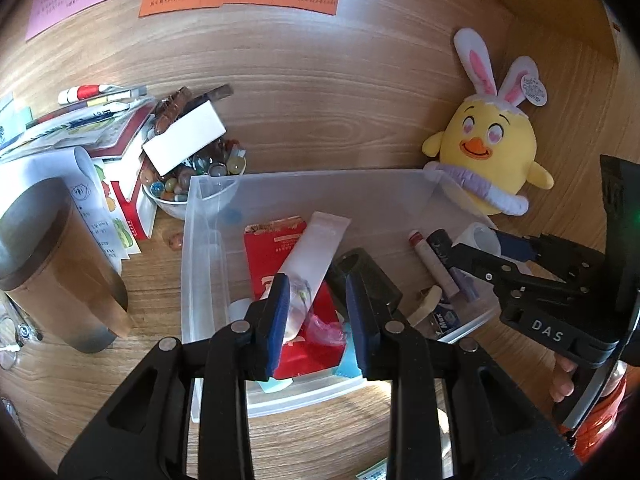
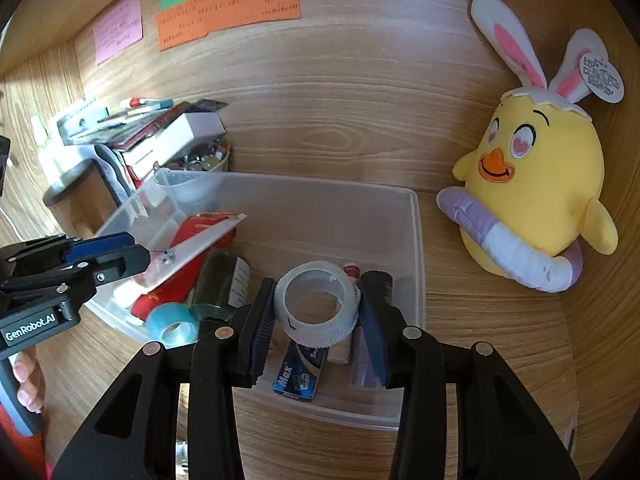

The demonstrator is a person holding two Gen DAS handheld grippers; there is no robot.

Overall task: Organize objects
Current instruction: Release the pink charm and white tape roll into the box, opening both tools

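Observation:
A clear plastic bin [image 1: 200, 240] [image 2: 416, 248] sits on the wooden desk and holds a red box [image 1: 264, 256], a blue tape roll [image 2: 172, 326], tubes and small items. My left gripper [image 1: 318, 304] is shut on a white squeeze tube [image 1: 316, 248], held tilted above the bin; the tube also shows in the right wrist view [image 2: 208, 240]. My right gripper [image 2: 316, 320] is shut on a white roll of tape [image 2: 316, 304] over the right part of the bin; that gripper shows in the left wrist view [image 1: 476, 252].
A yellow chick plush [image 1: 488, 152] [image 2: 536, 184] leans on the back wall right of the bin. Left of the bin are a bowl of glass beads [image 1: 188, 184], stacked boxes and papers [image 1: 112, 136] and a brown cylinder [image 1: 52, 264].

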